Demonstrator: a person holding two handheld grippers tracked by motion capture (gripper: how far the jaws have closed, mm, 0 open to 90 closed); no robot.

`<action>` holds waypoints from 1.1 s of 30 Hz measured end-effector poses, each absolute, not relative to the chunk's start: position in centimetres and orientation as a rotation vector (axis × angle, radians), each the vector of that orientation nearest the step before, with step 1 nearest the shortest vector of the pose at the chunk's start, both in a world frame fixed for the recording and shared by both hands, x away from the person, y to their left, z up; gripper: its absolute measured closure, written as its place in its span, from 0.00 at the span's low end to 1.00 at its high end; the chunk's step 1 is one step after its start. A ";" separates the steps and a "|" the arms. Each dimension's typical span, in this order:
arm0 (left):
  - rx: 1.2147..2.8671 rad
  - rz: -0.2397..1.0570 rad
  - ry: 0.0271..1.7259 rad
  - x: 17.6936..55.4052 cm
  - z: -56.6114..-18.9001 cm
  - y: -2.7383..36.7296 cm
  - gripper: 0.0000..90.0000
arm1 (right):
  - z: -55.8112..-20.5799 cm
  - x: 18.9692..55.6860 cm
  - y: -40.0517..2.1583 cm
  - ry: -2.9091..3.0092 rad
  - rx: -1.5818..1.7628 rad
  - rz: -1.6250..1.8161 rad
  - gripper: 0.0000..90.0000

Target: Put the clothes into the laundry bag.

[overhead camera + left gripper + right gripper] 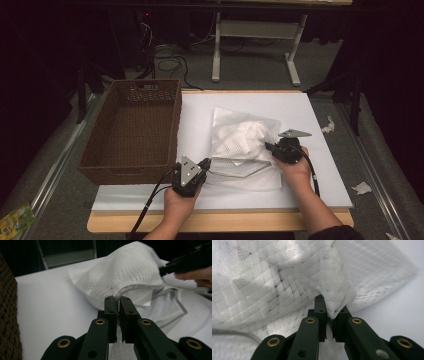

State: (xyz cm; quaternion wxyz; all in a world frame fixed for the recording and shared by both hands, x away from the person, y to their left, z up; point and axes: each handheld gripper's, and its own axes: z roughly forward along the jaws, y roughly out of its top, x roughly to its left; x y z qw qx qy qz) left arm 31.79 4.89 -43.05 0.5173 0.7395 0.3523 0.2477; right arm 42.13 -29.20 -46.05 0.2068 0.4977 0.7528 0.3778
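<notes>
A white mesh laundry bag (243, 145) lies crumpled on the white table (200, 120), right of the basket. My left gripper (206, 165) is shut on the bag's near-left edge; in the left gripper view its jaws pinch the zipper hem (117, 302) of the mesh bag (130, 272). My right gripper (270, 148) is shut on a fold at the bag's right side. In the right gripper view its jaws (329, 307) clamp a bunch of the mesh bag (287, 277). The right gripper's dark fingers (185, 263) show at the upper right of the left gripper view.
A brown wicker basket (131, 172) stands empty at the table's left. Beyond the table are a white desk frame (255, 35) and cables (170, 62) on the floor. Paper scraps (362, 188) lie on the floor at the right.
</notes>
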 end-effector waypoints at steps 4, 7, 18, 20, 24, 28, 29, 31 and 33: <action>1.807 0.653 0.827 31.8 -43.1 4.3 0.94 | -45.5 43.4 -28.5 2.079 1.344 1.051 0.96; 1.855 0.623 0.889 33.0 -44.8 4.2 0.94 | -46.1 44.1 -28.6 2.070 1.384 1.036 0.84; 1.858 0.576 0.955 34.0 -46.5 5.5 0.80 | -44.1 40.2 -29.3 2.012 1.344 1.077 0.55; 1.853 0.575 0.948 33.9 -46.4 5.4 0.76 | -43.5 39.0 -29.6 1.986 1.329 1.092 0.52; 1.855 0.570 0.934 33.7 -46.3 4.9 0.71 | -43.0 36.7 -30.5 1.957 1.337 1.099 0.45; 1.850 0.561 0.928 33.7 -46.2 4.5 0.67 | -43.4 34.9 -31.5 1.982 1.354 1.124 0.44; 1.850 0.558 0.928 33.7 -46.2 4.5 0.66 | -43.6 34.5 -31.6 1.987 1.368 1.128 0.44; 1.849 0.552 0.933 33.6 -46.2 4.4 0.64 | -43.9 33.9 -31.9 2.000 1.388 1.128 0.44; 1.850 0.547 0.936 33.5 -46.2 4.5 0.63 | -44.3 33.2 -32.1 2.013 1.400 1.140 0.46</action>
